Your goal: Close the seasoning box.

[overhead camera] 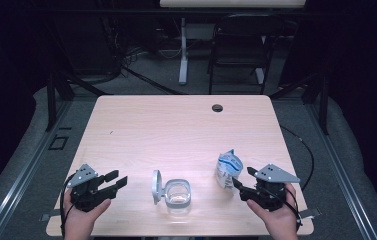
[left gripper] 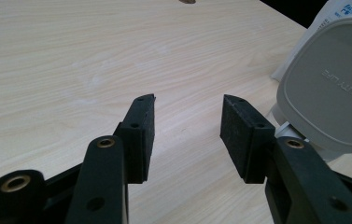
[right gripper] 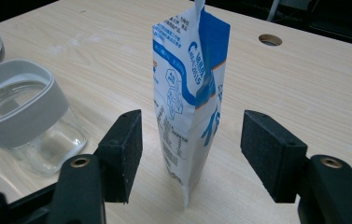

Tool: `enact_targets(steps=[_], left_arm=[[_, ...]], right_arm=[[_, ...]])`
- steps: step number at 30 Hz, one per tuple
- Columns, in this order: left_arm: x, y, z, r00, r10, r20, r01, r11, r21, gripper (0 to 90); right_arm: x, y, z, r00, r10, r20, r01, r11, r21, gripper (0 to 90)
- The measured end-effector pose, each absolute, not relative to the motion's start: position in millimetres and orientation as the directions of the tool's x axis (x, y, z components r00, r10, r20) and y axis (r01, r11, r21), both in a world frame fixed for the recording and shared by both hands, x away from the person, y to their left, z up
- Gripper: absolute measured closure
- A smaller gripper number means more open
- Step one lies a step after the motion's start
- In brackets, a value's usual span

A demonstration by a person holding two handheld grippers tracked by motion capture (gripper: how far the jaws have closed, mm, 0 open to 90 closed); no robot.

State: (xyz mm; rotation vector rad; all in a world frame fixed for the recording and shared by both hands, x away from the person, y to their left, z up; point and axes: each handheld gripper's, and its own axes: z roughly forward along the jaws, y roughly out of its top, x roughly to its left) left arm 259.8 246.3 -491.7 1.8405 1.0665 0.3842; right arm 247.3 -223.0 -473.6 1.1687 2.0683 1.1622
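Right gripper [right gripper: 190,140] jaws spread wide, blue-white pouch [right gripper: 190,93] upright between them, untouched; left gripper [left gripper: 187,128] open, empty.

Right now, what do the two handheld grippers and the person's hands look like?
Both the left gripper and the right gripper are matte black, each with two angular jaws carrying flat rectangular black pads and brass-coloured pivot bushings. A grey three-cornered plate with small holes tops each one. Thin black cables trail off behind them. The hands are bare, with no sleeves visible.
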Motion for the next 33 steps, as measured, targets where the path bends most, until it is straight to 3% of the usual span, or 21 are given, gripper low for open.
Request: enact_targets(steps=[33], left_arm=[[261.5, 251.5, -494.2, 0.554, 0.811, -0.188, 0.515, -0.156, 0.843, 55.5]], right_arm=[[281.7, -201.3, -489.6, -0.504, 0.862, -0.051, 0.433, 0.303, 0.849, 37.4]])
